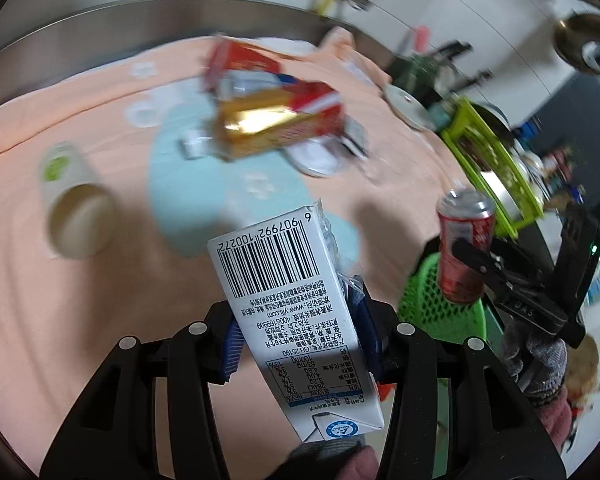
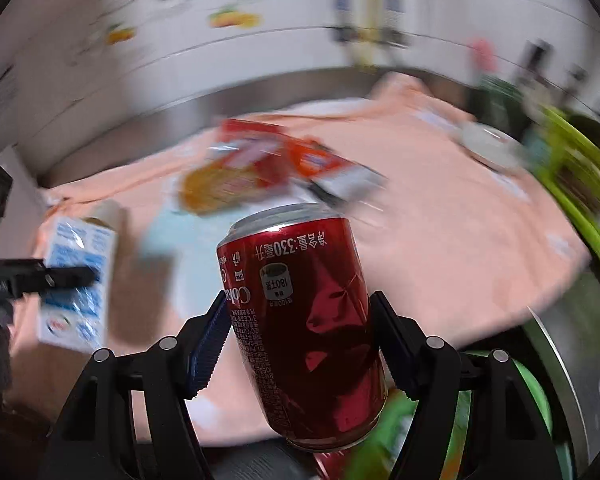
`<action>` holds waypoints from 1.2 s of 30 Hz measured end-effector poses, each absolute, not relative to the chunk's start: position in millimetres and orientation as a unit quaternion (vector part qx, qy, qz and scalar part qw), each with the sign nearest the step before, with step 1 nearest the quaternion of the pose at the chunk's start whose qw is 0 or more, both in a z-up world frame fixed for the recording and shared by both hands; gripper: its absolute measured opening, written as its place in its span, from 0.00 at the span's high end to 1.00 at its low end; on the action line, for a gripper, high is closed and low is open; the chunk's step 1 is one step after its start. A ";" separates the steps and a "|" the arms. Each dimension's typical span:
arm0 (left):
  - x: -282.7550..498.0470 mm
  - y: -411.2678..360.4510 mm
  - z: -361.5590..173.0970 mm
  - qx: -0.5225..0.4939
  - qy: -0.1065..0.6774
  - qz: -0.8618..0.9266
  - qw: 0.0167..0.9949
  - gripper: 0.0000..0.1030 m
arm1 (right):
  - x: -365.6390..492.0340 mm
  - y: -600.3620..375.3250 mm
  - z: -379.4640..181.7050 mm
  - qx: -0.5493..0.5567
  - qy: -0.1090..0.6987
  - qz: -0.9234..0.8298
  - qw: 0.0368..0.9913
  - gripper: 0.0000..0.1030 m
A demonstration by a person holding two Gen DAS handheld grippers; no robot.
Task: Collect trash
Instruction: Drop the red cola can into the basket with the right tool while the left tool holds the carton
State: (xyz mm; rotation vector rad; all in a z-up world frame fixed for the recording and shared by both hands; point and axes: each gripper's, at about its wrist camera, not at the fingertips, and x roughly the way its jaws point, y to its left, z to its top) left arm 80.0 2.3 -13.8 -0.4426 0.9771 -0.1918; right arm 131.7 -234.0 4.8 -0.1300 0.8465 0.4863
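Item, left gripper [image 1: 300, 336]: blue pads pressed on both narrow sides of a white milk carton [image 1: 296, 312], barcode face up, carton carried clear of the cloth, presumably on its way to the bin. Item, right gripper [image 2: 300, 336]: closed on a dented red cola can [image 2: 300, 320], gripped at mid-body with the lid end pointing away from the hand; a waist grip of that kind probably keeps a crushed can from slipping. In the left wrist view the same can sits at about four o'clock from the carton, right above a green mesh basket [image 1: 432, 300], which I take to be the trash bin, so the can looks nearest its drop. Item, peach tablecloth [image 1: 80, 92] with a pale blue patch at centre. Still lying on it: a heap of red and gold snack wrappers [image 1: 276, 112] at twelve o'clock from the carton, and a paper cup [image 1: 76, 208] tipped on its side at nine o'clock, mouth toward the viewer. Both appear uncollected. Item, lime-green rack [image 1: 496, 168] at two o'clock, off the cloth, seemingly no part of the trash.
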 end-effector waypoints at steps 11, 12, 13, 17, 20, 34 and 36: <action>109.0 -91.4 -19.1 -0.160 0.493 -0.160 0.840 0.54 | 125.5 -378.8 -119.6 -0.012 0.545 0.064 0.836 0.35; 111.2 -97.3 -20.5 -0.156 0.496 -0.163 0.838 0.54 | 126.7 -382.7 -131.3 -0.011 0.557 0.058 0.829 0.35; 113.7 -102.9 -21.6 -0.154 0.498 -0.166 0.837 0.54 | 128.5 -384.6 -139.7 -0.013 0.566 0.054 0.822 0.35; 119.8 -119.9 -25.7 -0.142 0.506 -0.175 0.833 0.54 | 134.9 -391.6 -173.9 -0.013 0.604 0.043 0.796 0.35; 123.2 -127.7 -28.0 -0.136 0.509 -0.181 0.830 0.54 | 139.2 -396.2 -177.0 0.007 0.617 0.043 0.785 0.34; 128.9 -155.6 -30.4 -0.120 0.518 -0.211 0.820 0.54 | 152.5 -410.2 -136.7 0.021 0.583 0.050 0.811 0.28; 130.4 -164.9 -28.4 -0.116 0.518 -0.222 0.818 0.54 | 145.4 -415.3 -119.6 0.021 0.566 0.048 0.823 0.28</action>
